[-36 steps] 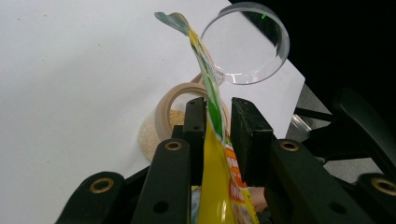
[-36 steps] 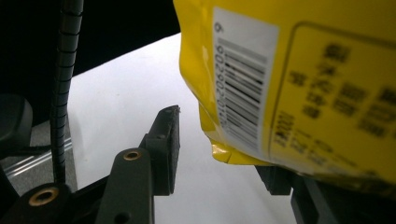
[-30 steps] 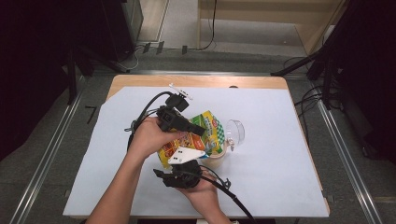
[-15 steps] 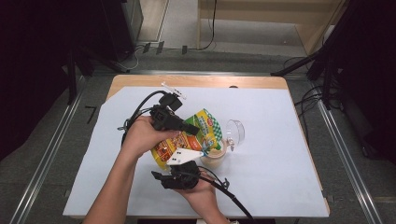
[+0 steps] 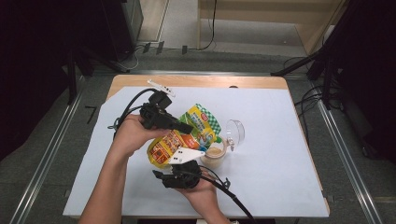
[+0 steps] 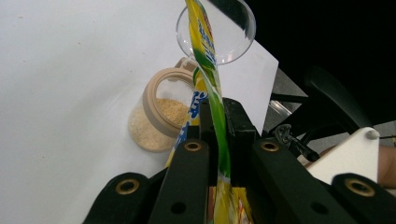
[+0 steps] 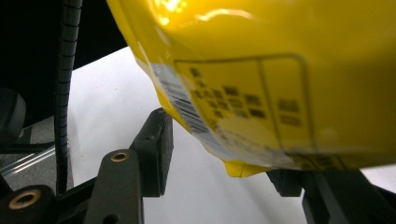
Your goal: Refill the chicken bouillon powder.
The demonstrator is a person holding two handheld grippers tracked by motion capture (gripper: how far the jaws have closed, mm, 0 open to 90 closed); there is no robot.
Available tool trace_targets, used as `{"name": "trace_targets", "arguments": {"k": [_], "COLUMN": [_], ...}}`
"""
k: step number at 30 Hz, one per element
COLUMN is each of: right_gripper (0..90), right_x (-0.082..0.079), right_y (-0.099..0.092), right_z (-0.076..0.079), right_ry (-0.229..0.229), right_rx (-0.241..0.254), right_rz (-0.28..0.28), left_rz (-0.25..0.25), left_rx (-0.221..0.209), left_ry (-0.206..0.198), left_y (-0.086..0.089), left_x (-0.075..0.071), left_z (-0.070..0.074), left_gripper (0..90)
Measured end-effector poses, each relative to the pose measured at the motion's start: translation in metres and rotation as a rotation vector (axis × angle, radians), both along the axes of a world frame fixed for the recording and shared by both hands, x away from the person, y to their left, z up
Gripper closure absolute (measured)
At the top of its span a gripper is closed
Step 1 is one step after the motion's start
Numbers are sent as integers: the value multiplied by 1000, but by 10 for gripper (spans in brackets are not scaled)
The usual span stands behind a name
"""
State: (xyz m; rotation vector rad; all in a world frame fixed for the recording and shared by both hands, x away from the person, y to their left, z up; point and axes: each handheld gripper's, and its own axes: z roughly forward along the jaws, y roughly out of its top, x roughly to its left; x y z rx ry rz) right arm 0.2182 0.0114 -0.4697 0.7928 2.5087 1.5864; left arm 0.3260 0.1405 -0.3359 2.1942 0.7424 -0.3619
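A yellow and green snack pouch (image 5: 196, 133) hangs tilted above a small round jar (image 5: 215, 156) of beige powder, whose clear hinged lid (image 5: 236, 133) stands open. My left gripper (image 5: 188, 128) is shut on the pouch's upper edge. In the left gripper view the pouch (image 6: 215, 121) runs up between the closed jaws of that gripper (image 6: 216, 140), with the jar (image 6: 156, 121) just behind. My right gripper (image 5: 180, 164) sits below the pouch. Its jaws have just been opening, and this gripper (image 7: 222, 163) stands open with the pouch's bottom corner (image 7: 243, 169) above the gap, untouched by the pads (image 7: 159, 149).
A white sheet (image 5: 280, 154) covers the wooden table (image 5: 196, 81). Black cables (image 5: 128, 105) trail from both grippers across the sheet. Metal rails (image 5: 341, 149) run along both sides of the table.
My left hand has drawn the pouch a little to the left and upward. The right hand, the jar and its lid have stayed where they were.
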Motion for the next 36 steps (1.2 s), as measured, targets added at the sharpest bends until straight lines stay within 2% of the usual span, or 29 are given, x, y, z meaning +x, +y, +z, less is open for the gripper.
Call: {"name": "trace_targets", "arguments": {"k": [5,14,21,24,30,36], "right_gripper": [496,467,450,452,450,451], "right_x": [-1,0,1,1,0,1], "right_y": [1,1,-3,-3,-3,-7], "right_z": [0,0,2,2,2,3], "right_ry": [-6,-27,-36,-36,-42,-40], "right_rx": [-4,9,43,42,38,45], "right_rz": [-4,-16,-33,-31,-24,-25], "left_rz": [10,16,28,24,12,24], "left_rx": [-7,-40,-25,-51,-77,-95], "left_ry": [-12,-9,-20,-18,-23,-19], "left_y": [8,22,32,39,46,52], "left_x": [-2,-3,-5,-5,-6,-7], "left_z": [1,0,0,-2,-3,-2], "left_gripper": [883,886,887,889,888,887]}}
